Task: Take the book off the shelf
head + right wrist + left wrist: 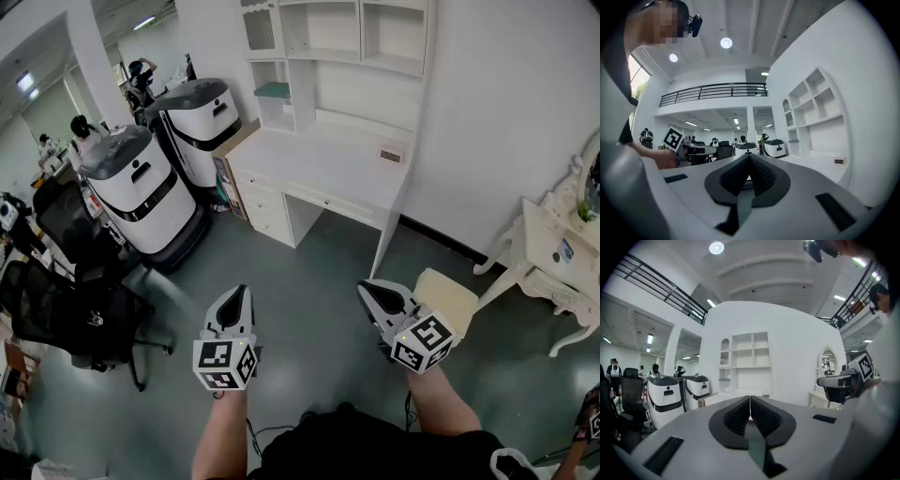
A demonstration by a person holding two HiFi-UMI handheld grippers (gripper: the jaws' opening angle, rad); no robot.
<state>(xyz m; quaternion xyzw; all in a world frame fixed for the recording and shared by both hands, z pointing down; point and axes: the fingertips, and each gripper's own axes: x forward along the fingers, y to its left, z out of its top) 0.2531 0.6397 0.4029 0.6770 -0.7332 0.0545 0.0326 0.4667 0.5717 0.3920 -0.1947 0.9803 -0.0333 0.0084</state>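
Observation:
A teal book (pixel 273 90) lies flat in a small cubby on the left side of the white shelf unit (pixel 323 58), which stands on a white desk (pixel 323 159). The left gripper view shows the book (pixel 724 379) far ahead, and in the right gripper view the book (pixel 793 141) is off to the right. My left gripper (pixel 241 292) and right gripper (pixel 367 287) hover side by side over the grey floor, well short of the desk. Both have their jaws shut with nothing between them. My left gripper (pixel 750 402) points at the shelf; my right gripper (pixel 749 159) points left of it.
Two white-and-black machines (pixel 142 187) (pixel 202 112) stand left of the desk. Black office chairs (pixel 80 314) are at the left. A pale yellow stool (pixel 452 296) sits just right of my right gripper, and a white dressing table (pixel 553 253) at the far right. People stand in the far background.

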